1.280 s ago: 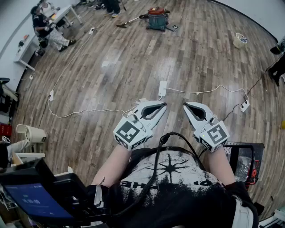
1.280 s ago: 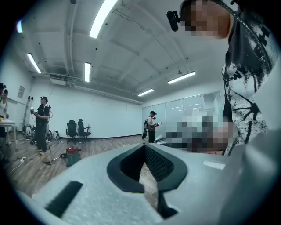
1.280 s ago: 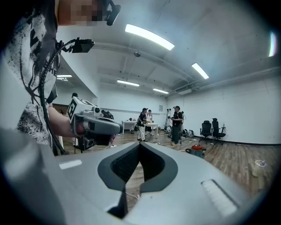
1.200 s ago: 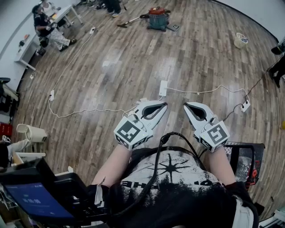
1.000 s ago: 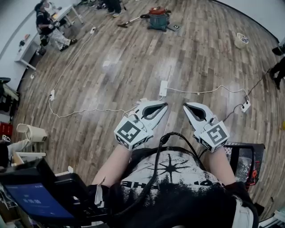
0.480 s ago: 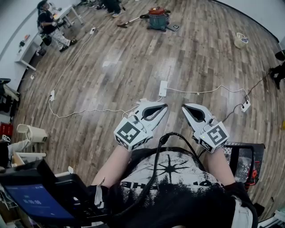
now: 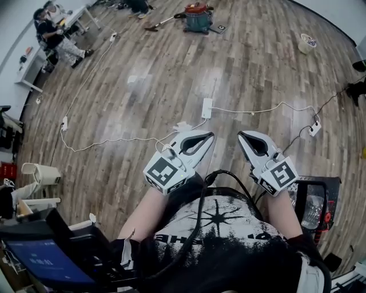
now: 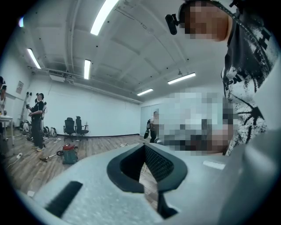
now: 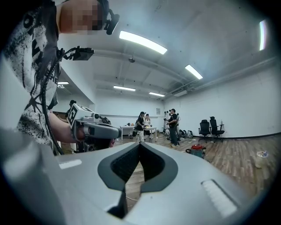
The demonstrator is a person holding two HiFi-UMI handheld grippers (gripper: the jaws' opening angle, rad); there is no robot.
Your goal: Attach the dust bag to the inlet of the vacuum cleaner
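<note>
— Where is the vacuum cleaner?
— Well beyond the white power strip, at the far end of the glossy plank floor. It's a squat drum standing upright, with a red lid over a dark teal body. Its wand lies flat on the boards and runs out to the left.
— And the grippers?
— Both are on the near side of the power strip, side by side before the person's chest. They're held roughly level, noses angled in toward the strip. The left gripper and right gripper are smooth pale-grey shells with ribbed black pads. Each has its jaws pressed together, with nothing between them
</note>
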